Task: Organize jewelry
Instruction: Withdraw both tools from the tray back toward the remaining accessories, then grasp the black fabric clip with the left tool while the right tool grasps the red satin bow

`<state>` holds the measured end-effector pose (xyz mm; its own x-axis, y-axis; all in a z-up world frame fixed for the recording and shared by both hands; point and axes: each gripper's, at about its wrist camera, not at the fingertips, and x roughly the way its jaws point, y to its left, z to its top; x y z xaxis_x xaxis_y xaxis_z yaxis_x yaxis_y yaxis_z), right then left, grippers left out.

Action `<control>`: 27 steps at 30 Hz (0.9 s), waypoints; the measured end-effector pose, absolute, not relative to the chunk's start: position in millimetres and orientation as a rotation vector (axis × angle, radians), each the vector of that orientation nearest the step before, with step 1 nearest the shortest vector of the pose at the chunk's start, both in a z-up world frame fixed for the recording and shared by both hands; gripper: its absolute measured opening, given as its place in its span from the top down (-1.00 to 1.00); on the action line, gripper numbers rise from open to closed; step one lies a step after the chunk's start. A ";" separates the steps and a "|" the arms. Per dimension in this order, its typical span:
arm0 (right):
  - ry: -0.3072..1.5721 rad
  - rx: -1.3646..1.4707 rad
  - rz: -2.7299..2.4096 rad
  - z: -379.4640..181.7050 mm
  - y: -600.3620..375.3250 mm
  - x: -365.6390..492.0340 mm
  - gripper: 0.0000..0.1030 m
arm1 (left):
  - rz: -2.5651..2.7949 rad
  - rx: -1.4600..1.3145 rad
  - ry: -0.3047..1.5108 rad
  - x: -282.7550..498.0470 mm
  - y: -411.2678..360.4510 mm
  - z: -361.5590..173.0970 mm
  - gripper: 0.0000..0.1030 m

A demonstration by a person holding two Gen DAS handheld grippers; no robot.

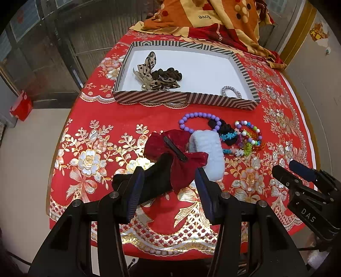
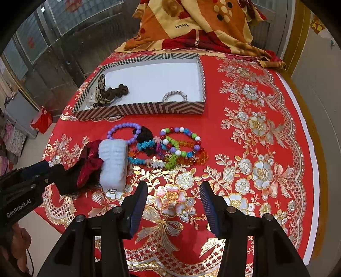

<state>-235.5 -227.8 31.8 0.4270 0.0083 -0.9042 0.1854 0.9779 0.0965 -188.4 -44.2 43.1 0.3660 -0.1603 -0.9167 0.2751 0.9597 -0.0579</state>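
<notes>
A striped box (image 1: 185,100) (image 2: 138,109) stands at the back of the table and holds a leopard-print bow (image 1: 149,72), a dark brown scrunchie (image 1: 168,73) (image 2: 116,91) and a silver hair tie (image 1: 231,90) (image 2: 174,95). In front lie a red and black bow clip (image 1: 170,153) (image 2: 89,166), a fluffy white scrunchie (image 1: 210,153) (image 2: 113,162), a purple bead bracelet (image 1: 198,120) (image 2: 123,132) and several colourful bead bracelets (image 1: 249,138) (image 2: 179,147). My left gripper (image 1: 168,176) is open, its fingers on either side of the bow clip. My right gripper (image 2: 173,191) is open and empty above bare cloth.
The round table has a red cloth with gold flowers (image 2: 255,127). An orange patterned fabric (image 1: 202,19) (image 2: 191,23) is heaped behind the box. The right gripper shows at the right of the left wrist view (image 1: 298,174). A red box (image 1: 21,106) sits on the floor at left.
</notes>
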 end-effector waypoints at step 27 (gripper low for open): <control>1.150 0.206 -0.075 24.2 -230.0 -233.4 0.05 | -0.229 0.050 1.196 -182.5 -4.6 43.2 0.05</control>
